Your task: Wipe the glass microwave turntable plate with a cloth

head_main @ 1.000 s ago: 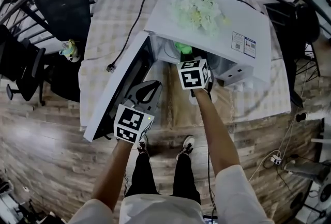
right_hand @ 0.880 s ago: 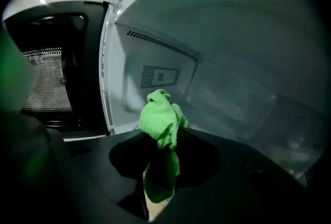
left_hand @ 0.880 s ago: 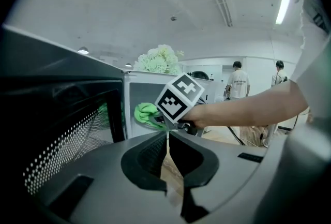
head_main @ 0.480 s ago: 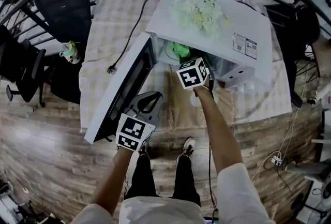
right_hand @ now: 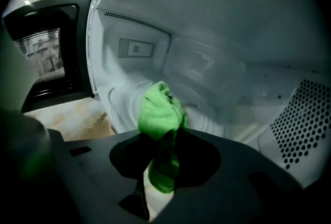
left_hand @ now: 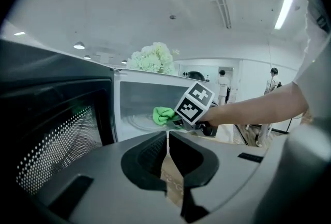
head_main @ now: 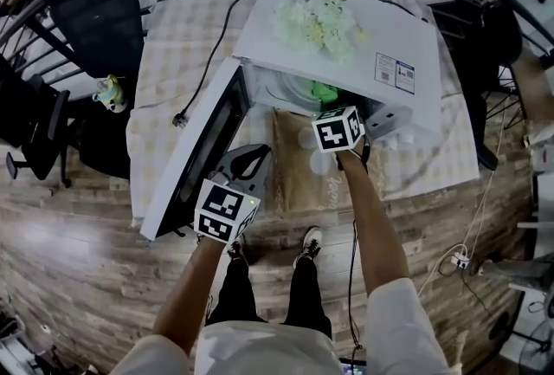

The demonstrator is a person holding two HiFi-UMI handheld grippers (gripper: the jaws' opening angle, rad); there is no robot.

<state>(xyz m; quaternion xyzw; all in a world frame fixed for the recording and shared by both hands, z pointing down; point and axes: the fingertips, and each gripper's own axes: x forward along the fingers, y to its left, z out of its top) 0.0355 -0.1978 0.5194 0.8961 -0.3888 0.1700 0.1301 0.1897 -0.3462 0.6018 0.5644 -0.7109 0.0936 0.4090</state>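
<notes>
Microwave (head_main: 381,27) stands door-open on checked-cloth table (head_main: 186,44) above plank floor (head_main: 78,252). Right gripper (right_hand: 164,137) clamps green cloth (right_hand: 158,112) over glass turntable plate (right_hand: 121,101); left gripper (left_hand: 168,137) is closed, empty.

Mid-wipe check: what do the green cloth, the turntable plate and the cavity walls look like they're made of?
Green cloth: looks like microfibre, with a fuzzy matte nap and soft folds.
Turntable plate: probably clear glass, since it is translucent with ringed ridges that catch the light.
Cavity walls: seemingly painted metal, with a smooth pale sheen and punched vent holes.
</notes>
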